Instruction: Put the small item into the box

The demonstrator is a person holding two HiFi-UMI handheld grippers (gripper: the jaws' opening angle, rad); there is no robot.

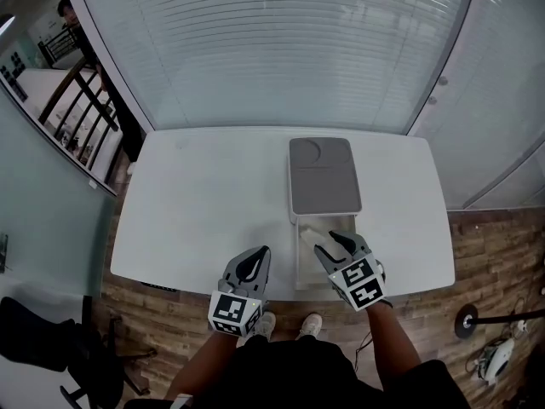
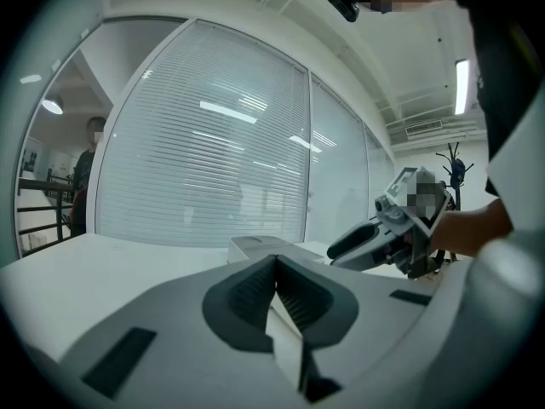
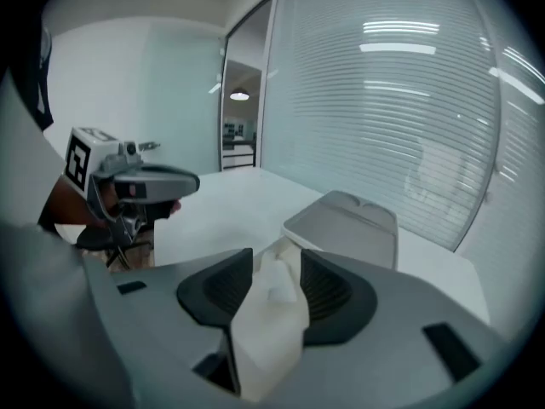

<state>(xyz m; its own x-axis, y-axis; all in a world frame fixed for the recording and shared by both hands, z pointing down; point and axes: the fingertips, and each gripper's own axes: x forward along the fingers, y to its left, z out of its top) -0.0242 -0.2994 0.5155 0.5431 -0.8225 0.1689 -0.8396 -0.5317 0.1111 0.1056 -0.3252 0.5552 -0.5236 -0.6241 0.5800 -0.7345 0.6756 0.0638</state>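
On my right gripper (image 3: 277,267) the fingers (image 3: 328,292) stand wide apart. Through the gap I see the white box (image 3: 268,335) below. Its grey lid (image 3: 345,224) lies open and flat on the white worktop (image 3: 221,211) beyond. The left gripper (image 3: 189,180) hovers at the left. Slatted blinds (image 3: 400,100) fill the background.

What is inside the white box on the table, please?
In the head view the open white box shows a pale small item near its far left corner. The right claw, open, hangs over the middle and near part, so the floor there is covered.
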